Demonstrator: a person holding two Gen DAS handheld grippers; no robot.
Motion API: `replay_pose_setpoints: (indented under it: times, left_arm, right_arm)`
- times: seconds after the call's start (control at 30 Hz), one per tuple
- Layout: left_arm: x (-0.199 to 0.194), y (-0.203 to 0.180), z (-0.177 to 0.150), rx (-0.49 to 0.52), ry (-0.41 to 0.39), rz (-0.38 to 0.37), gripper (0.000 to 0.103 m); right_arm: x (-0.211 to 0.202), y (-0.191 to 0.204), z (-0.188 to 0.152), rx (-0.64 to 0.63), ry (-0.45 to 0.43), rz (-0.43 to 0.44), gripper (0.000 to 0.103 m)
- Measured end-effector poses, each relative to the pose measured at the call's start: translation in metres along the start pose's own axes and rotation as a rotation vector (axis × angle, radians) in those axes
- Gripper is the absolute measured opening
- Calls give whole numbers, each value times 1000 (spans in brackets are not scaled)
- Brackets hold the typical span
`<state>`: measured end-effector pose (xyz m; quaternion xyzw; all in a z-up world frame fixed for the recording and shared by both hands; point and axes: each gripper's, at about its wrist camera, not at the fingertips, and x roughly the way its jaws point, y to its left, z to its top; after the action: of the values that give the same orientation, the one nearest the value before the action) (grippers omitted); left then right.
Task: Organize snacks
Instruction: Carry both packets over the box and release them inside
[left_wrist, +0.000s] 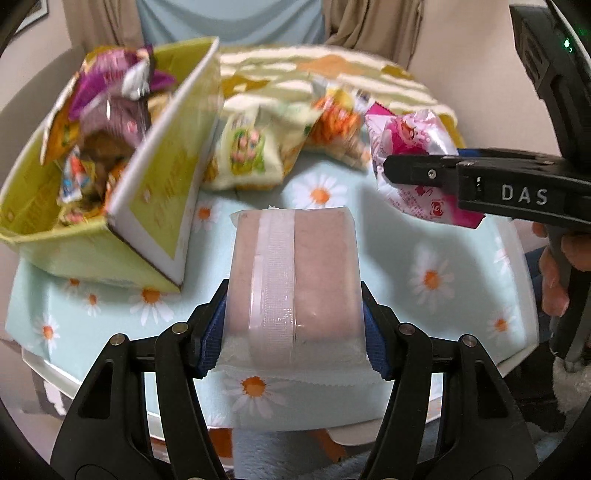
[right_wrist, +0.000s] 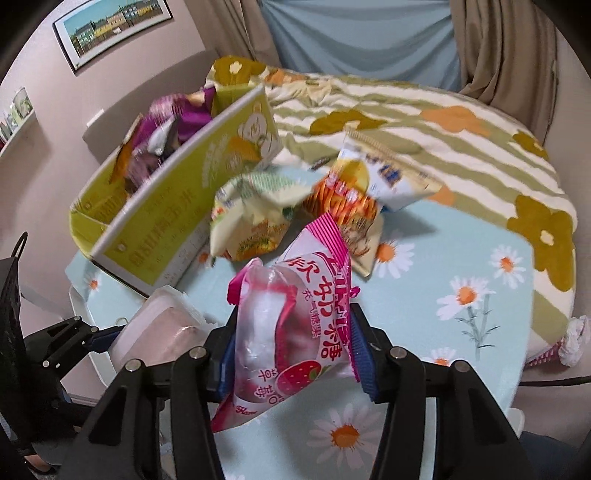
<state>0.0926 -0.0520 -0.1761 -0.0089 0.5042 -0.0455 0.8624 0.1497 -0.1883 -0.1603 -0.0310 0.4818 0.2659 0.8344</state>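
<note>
Left gripper (left_wrist: 295, 325) was clamped on one clear-wrapped pink cake (left_wrist: 295, 266), blue pads pressing both sides of the pack, which was held clear above the daisy tablecloth (left_wrist: 424, 258). Right gripper (right_wrist: 291, 347) was closed tight on one pink strawberry sweet bag (right_wrist: 295, 325), jaws narrow, the bag pinched and crumpled between the pads and lifted off the cloth.

Counts: two grippers, each holding one snack. One yellow-green cardboard box (left_wrist: 162, 206), open-topped, stood on the table to the left, holding several packets, among them a purple one (left_wrist: 110, 81); the exact number inside could not be told because of blur. Loose snacks on the cloth beside the box: one pale yellow-green packet (left_wrist: 251, 151), one orange packet (left_wrist: 332, 122), and one white packet with blue print (right_wrist: 391, 173), three in all, lying near one another.

Left wrist view only: the right gripper seen side-on at the right edge, lettered "DAS", with the pink bag in its tip, and a person's fingers (left_wrist: 554, 280) on its handle. It also showed the seam strip down the middle of the cake wrapper.

Right wrist view only: the red strawberry print on the bag, the left gripper low at left with the cake, a flowered striped blanket (right_wrist: 443, 147) behind the table, one framed picture (right_wrist: 114, 29) on the wall and a shelf (right_wrist: 18, 122) at far left.
</note>
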Motion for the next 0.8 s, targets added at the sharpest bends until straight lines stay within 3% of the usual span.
replay_pose_setpoints:
  times: [0.2, 0.43, 0.6, 0.8]
  left_arm:
    - [-53, 9, 20, 3, -113, -19, 62]
    - [-94, 57, 49, -5, -222, 23, 62]
    - [-103, 116, 66, -23, -229, 59, 62]
    - [-83, 190, 82, -10, -202, 100, 62]
  right_arm:
    - [-47, 14, 16, -11, -74, -11, 48]
    - [-73, 53, 48, -33, -161, 15, 48]
    - [-64, 94, 75, -40, -189, 42, 48]
    - [-38, 138, 103, -34, -183, 69, 48]
